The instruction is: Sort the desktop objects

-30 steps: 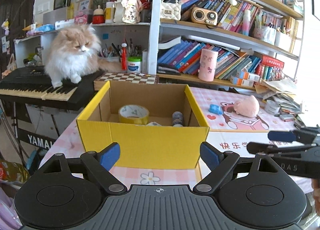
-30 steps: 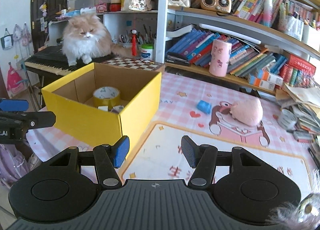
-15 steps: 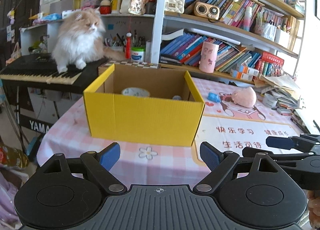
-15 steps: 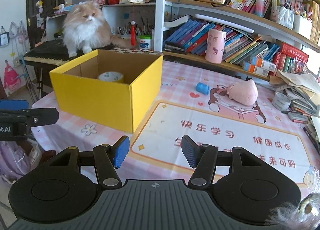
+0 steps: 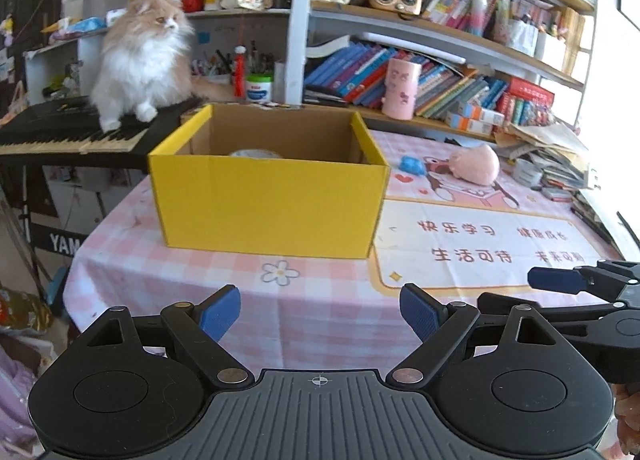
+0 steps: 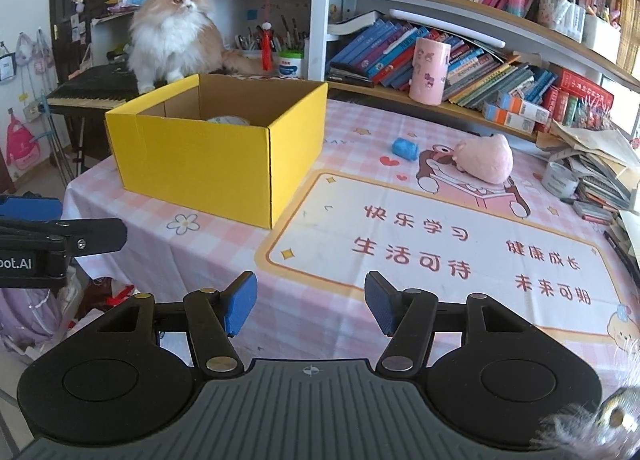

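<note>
A yellow cardboard box [image 5: 268, 208] [image 6: 208, 172] stands on the pink checked tablecloth, with a roll of tape [image 5: 256, 154] [image 6: 228, 121] just showing over its rim. A small blue object [image 5: 412, 165] [image 6: 405, 148] and a pink plush toy [image 5: 476, 166] [image 6: 486, 158] lie on the table to the box's right. My left gripper [image 5: 320, 316] hangs open and empty near the table's front edge, well short of the box. My right gripper [image 6: 310, 306] is also empty, its jaws opening, over the printed mat.
A fluffy cat [image 5: 140, 64] [image 6: 172, 36] sits on a keyboard [image 5: 68, 128] behind the box. Bookshelves [image 5: 440, 72] line the back. A pink cup [image 6: 430, 70] stands on the low shelf. Papers and a tape roll [image 6: 560, 180] crowd the right edge.
Both grippers have pulled back and down from the box, so it looks farther and its inside is mostly hidden. The right gripper's jaws have spread a little. The cat has turned its head.
</note>
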`<action>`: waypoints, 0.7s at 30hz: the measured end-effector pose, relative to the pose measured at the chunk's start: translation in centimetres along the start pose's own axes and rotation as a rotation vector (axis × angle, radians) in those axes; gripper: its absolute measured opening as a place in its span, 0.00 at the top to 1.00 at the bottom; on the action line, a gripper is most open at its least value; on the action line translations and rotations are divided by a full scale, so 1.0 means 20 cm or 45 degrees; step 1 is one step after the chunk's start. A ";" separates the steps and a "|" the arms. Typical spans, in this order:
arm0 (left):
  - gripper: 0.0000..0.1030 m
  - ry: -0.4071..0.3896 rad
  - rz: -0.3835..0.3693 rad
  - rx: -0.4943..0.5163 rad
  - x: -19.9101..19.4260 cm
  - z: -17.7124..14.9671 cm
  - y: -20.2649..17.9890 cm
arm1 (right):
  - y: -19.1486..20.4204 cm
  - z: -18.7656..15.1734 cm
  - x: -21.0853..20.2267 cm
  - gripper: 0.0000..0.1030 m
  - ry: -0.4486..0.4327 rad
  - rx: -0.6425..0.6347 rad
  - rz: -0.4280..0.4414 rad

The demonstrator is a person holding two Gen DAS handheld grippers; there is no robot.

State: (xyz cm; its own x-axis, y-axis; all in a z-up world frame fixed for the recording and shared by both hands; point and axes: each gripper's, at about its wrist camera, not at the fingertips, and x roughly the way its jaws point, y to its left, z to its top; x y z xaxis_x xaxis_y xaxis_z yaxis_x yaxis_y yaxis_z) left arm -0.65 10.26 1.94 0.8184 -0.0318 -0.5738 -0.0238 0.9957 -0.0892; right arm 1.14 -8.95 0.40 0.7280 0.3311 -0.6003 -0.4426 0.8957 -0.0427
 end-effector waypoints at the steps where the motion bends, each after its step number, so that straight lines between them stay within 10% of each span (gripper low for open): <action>1: 0.13 0.000 -0.007 0.009 0.00 0.00 -0.01 | 0.00 -0.01 0.00 0.44 0.003 0.000 -0.005; 21: 0.13 0.048 -0.182 0.140 0.09 0.01 -0.20 | -0.15 -0.11 -0.08 0.43 0.046 0.130 -0.155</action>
State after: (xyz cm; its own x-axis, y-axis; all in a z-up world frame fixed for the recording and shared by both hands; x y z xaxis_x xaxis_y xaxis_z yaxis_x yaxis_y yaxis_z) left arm 1.04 6.20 1.33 0.7870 -0.1747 -0.5917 0.1557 0.9843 -0.0835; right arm 0.12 -12.86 -0.31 0.7530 0.2092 -0.6238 -0.2954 0.9547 -0.0364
